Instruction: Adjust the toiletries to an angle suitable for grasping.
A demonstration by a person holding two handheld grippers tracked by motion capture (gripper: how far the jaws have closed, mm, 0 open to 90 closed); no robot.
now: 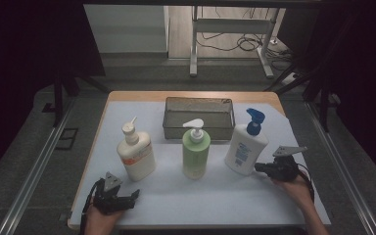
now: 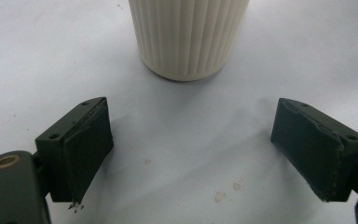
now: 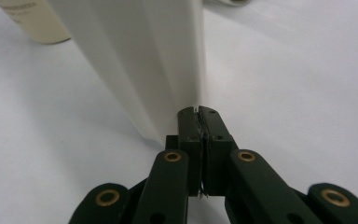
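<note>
- The right gripper (image 1: 260, 167) is closed, its jaws pressed flat together with nothing between them; in the right gripper view (image 3: 199, 111) the tips sit at the lower edge of the white bottle with the blue pump (image 3: 144, 60), so close that I cannot tell whether they touch it.
- That white bottle with the blue pump (image 1: 246, 149) stands upright on the tabletop (image 1: 215, 196), in front of the right end of the wire basket (image 1: 199, 117) and just short of it.
- The green pump bottle (image 1: 196, 152) stands upright in front of the middle of the wire basket, its white pump head overlapping the basket's front wall in the high view.
- The cream pump bottle (image 1: 136, 154), with an orange label, stands in front of the wire basket and off to its left, well apart from it.
- The left gripper (image 1: 127, 198) rests low on the tabletop, far in front of the wire basket's left end, and is wide open; in the left gripper view (image 2: 191, 154) its jaws stand far apart and hold nothing.
- The ribbed base of the cream pump bottle (image 2: 189, 37) lies ahead of those open jaws, with bare tabletop between.
- The wire basket sits toward the far edge of the tabletop.
</note>
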